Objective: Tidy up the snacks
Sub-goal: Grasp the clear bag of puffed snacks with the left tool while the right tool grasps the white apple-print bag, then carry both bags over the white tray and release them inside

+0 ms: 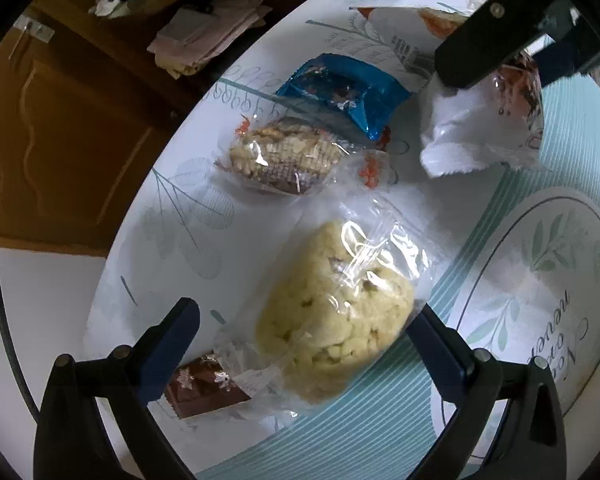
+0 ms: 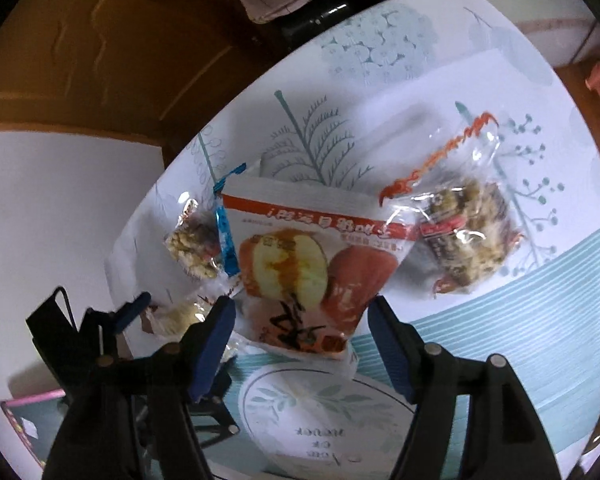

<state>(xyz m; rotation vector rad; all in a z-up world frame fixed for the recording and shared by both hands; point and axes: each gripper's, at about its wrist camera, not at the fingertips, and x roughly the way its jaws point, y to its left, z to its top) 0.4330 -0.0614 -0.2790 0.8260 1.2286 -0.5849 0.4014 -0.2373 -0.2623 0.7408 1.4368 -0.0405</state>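
Through the left wrist camera, my left gripper (image 1: 304, 332) hangs with jaws spread wide around the yellow pastry packet (image 1: 334, 332) lying on the counter (image 1: 188, 216), gripping nothing. I should centre it before closing and squeeze gently, since it looks crumbly. Through the right wrist camera, my right gripper (image 2: 302, 322) is also wide open and empty, with the apple snack bag (image 2: 312, 264) between its tips.

A: What lies on the tablecloth (image 1: 188, 240) in the left wrist view?
B: A wrapped pastry (image 1: 332, 320) lies nearest, a chocolate bar (image 1: 204, 388) touching its left. Behind them sits a nut cake (image 1: 280, 156), and a foil packet (image 1: 340, 92) lies behind that.
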